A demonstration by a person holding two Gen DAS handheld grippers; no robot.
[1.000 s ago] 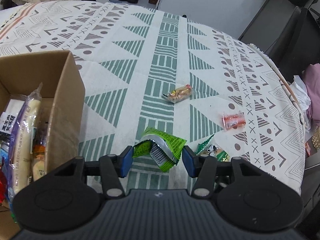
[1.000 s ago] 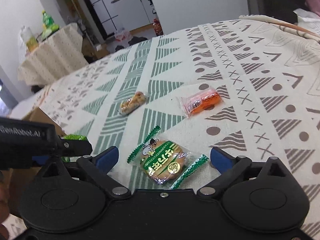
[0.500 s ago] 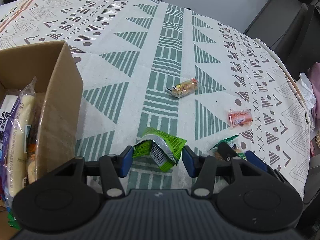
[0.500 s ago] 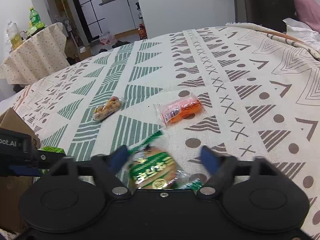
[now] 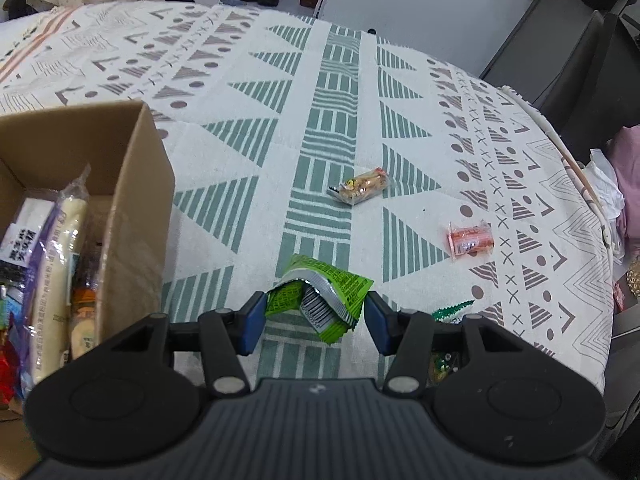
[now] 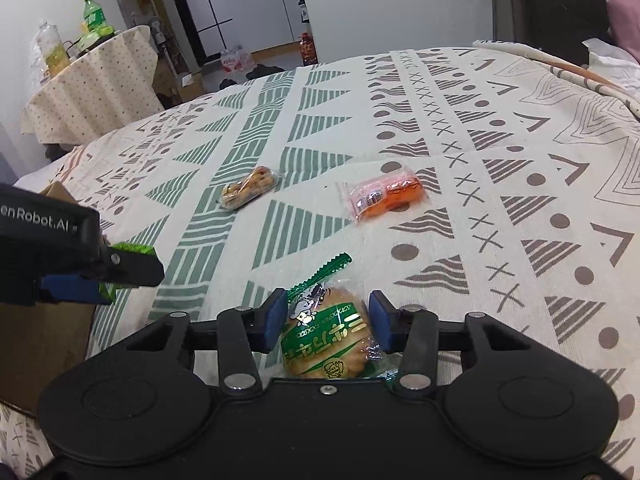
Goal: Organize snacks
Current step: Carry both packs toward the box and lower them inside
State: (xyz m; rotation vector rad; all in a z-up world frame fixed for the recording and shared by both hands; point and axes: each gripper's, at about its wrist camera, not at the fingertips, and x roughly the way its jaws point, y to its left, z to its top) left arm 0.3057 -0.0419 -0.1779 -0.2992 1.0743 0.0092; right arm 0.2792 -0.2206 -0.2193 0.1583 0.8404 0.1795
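My left gripper (image 5: 316, 320) is shut on a crumpled green snack packet (image 5: 332, 284) held just above the patterned tablecloth (image 5: 328, 120), to the right of the cardboard box (image 5: 132, 200). My right gripper (image 6: 328, 320) has its jaws closing on a green-wrapped round cookie packet (image 6: 326, 332); both blue pads touch its sides. The packet's serrated end (image 5: 452, 310) peeks out in the left wrist view. An orange packet (image 6: 386, 196) (image 5: 470, 238) and a clear packet of brown snacks (image 6: 250, 188) (image 5: 362, 188) lie farther out on the cloth. The left gripper (image 6: 120, 268) shows at the right wrist view's left edge.
The box holds several wrapped snacks (image 5: 52, 264), among them a long pale one. The table's rounded edge (image 5: 600, 240) drops off on the right, with dark furniture (image 5: 580, 64) beyond. A small cloth-covered side table (image 6: 92, 80) with bottles stands far back.
The right gripper's jaws have come in from wide apart to the sides of the cookie packet, which now sits closer between them. The left gripper keeps its hold on the green packet.
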